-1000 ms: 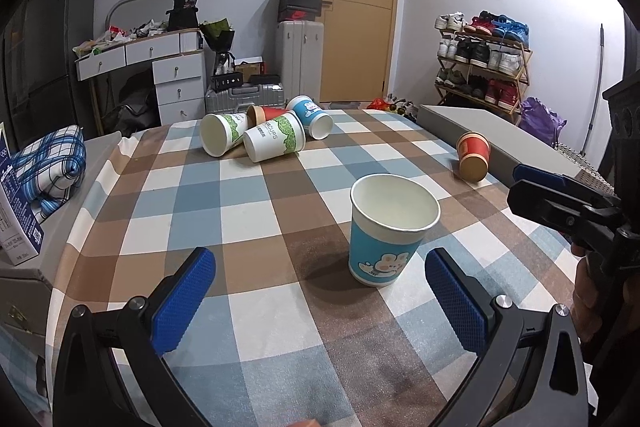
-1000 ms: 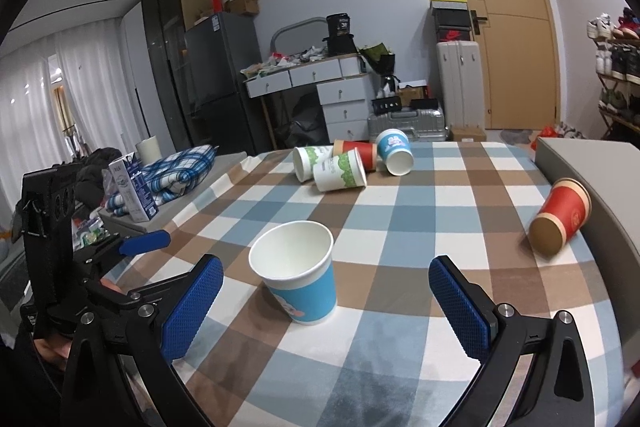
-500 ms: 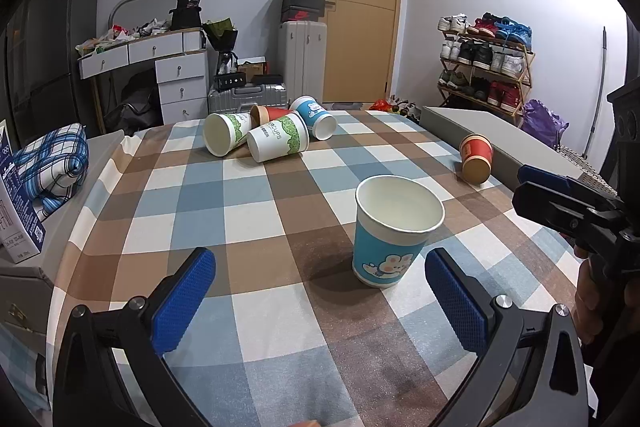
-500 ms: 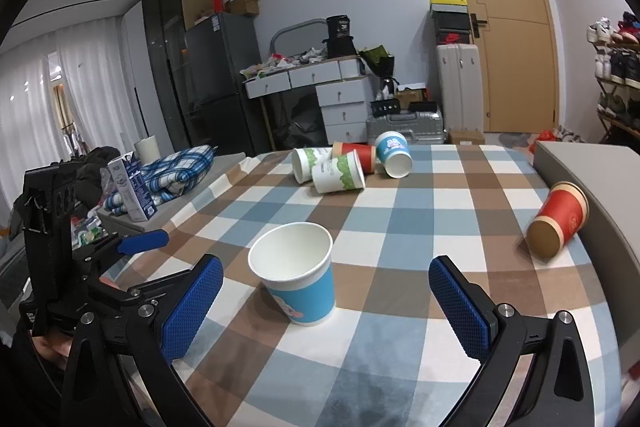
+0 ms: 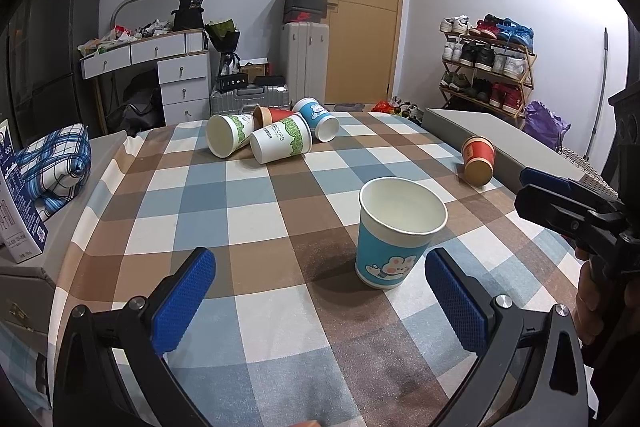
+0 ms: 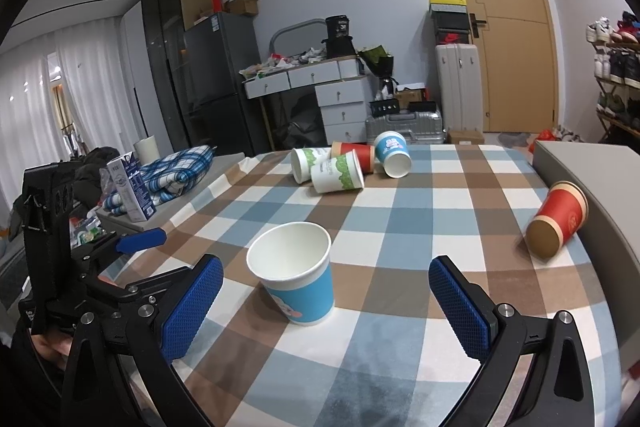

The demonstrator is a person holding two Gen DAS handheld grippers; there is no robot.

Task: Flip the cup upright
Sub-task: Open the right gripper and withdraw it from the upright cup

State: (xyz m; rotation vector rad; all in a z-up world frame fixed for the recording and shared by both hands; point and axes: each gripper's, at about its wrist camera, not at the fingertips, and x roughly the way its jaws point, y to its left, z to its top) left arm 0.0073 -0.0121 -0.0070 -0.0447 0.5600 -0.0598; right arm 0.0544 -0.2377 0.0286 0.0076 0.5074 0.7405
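A blue paper cup with a rabbit print (image 5: 394, 235) stands upright on the checked tablecloth (image 5: 256, 211); it also shows in the right wrist view (image 6: 294, 273). My left gripper (image 5: 320, 299) is open and empty, just short of this cup. My right gripper (image 6: 326, 311) is open and empty, with the cup a little ahead between its fingers. A red cup (image 5: 478, 161) lies on its side at the right, also in the right wrist view (image 6: 558, 221). Several cups (image 5: 276, 137) lie tipped in a cluster at the far side (image 6: 344, 167).
A long grey box (image 5: 500, 143) runs along the table's right edge, touching the red cup. A milk carton (image 6: 132, 187) and a folded plaid cloth (image 5: 56, 163) sit on a grey surface to the left. The other gripper (image 5: 572, 211) shows at the right.
Both grippers have drawn back slightly and risen a little; the upright blue cup stays put. Both remain open.
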